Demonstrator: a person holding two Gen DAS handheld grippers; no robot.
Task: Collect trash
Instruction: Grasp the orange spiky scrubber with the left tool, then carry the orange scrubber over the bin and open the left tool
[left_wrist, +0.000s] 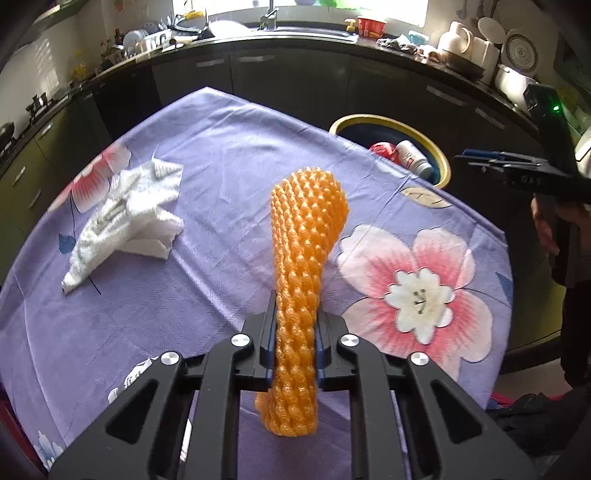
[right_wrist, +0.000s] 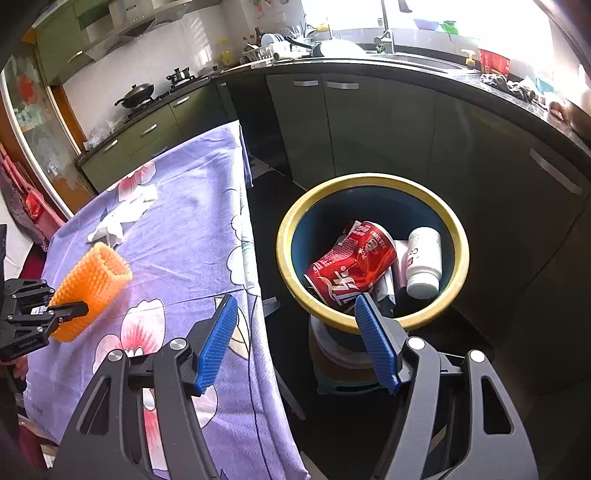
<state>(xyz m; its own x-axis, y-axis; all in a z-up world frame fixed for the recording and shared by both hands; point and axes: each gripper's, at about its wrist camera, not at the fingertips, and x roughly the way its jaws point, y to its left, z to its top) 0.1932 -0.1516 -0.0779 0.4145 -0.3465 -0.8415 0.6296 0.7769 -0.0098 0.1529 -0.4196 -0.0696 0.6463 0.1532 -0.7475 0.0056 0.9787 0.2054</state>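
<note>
My left gripper (left_wrist: 295, 314) is shut on an orange foam net sleeve (left_wrist: 303, 251) and holds it above the purple flowered tablecloth (left_wrist: 221, 155). The sleeve also shows in the right wrist view (right_wrist: 92, 284), squeezed by the left gripper (right_wrist: 79, 309). A crumpled white paper towel (left_wrist: 125, 218) lies on the cloth to the left; it also shows in the right wrist view (right_wrist: 118, 221). My right gripper (right_wrist: 295, 325) is open and empty, just off the table edge near the yellow-rimmed bin (right_wrist: 458, 236). The bin holds a crushed red can (right_wrist: 351, 262) and a white bottle (right_wrist: 424, 262).
The bin (left_wrist: 388, 122) stands on the floor past the table's far right edge. The right gripper (left_wrist: 480, 160) hovers beside it. Dark kitchen cabinets (right_wrist: 388, 125) and a cluttered counter with a sink (left_wrist: 303, 31) run behind. A wok (right_wrist: 135, 94) sits on the stove.
</note>
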